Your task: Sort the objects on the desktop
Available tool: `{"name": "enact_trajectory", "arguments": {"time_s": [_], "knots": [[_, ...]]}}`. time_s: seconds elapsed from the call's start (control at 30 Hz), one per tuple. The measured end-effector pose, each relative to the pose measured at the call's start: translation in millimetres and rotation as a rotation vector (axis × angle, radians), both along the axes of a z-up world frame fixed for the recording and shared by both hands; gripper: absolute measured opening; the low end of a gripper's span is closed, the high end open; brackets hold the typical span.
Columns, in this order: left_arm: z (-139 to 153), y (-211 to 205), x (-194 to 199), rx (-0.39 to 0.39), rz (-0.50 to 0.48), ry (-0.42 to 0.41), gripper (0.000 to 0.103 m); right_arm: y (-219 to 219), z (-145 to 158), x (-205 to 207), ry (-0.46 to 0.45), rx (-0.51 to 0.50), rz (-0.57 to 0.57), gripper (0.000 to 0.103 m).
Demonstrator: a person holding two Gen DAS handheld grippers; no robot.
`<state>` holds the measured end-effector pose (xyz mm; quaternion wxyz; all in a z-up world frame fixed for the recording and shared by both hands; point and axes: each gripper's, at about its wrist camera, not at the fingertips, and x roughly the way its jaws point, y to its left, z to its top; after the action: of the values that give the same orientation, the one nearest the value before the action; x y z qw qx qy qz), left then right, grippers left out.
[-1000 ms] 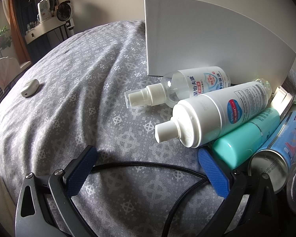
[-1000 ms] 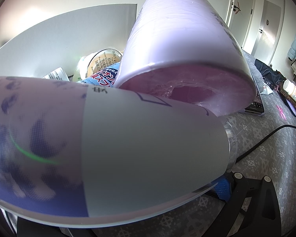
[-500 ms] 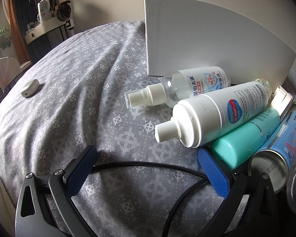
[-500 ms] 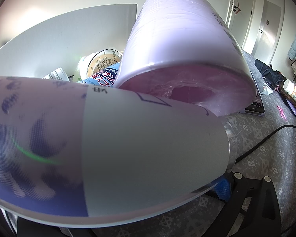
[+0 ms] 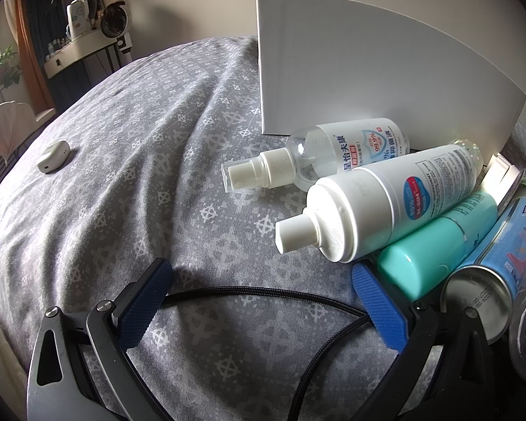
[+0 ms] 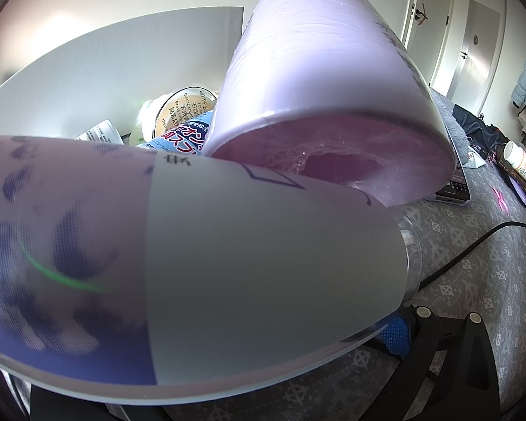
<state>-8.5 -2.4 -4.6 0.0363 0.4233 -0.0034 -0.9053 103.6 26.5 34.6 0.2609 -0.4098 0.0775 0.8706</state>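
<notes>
Resting on: a grey patterned cloth (image 5: 129,161), where your left gripper (image 5: 259,293) lies low with its blue pads spread wide and nothing between them.
Cable: a black braided cable (image 5: 263,294) crosses the cloth between those two pads.
Row of bottles: to the right of your left gripper, all lying on their sides in front of a white board (image 5: 361,80) that stands upright at the far side.
Farthest bottle: a clear spray bottle (image 5: 319,156), nozzle pointing left, just in front of the board.
Next bottle: a white pump bottle (image 5: 378,207), resting against the spray bottle's near side.
Nearer bottles: a teal bottle (image 5: 435,245), just beside your right-hand pad, then a blue aerosol can (image 5: 487,266) with its metal base toward you.
Small item: a white case (image 5: 52,156) lies alone at the far left, well apart from the row.
Right gripper: your right gripper (image 6: 396,333) shows only one blue pad under a large purple-and-white bottle (image 6: 228,263); you cannot tell whether it grips.
Behind it: a lilac roll (image 6: 329,87) rests on that bottle.
</notes>
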Motion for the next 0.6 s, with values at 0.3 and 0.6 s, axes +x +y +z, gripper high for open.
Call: {"name": "enact_trajectory", "arguments": {"time_s": [0.3, 0.6], "knots": [[0.1, 0.0, -0.1, 0.000, 0.000, 0.000, 0.103, 3.0, 0.2, -0.9, 0.000, 0.000, 0.000, 0.103], [0.2, -0.1, -0.2, 0.000, 0.000, 0.000, 0.103, 5.0, 0.7, -2.1, 0.001, 0.000, 0.000, 0.103]]}}
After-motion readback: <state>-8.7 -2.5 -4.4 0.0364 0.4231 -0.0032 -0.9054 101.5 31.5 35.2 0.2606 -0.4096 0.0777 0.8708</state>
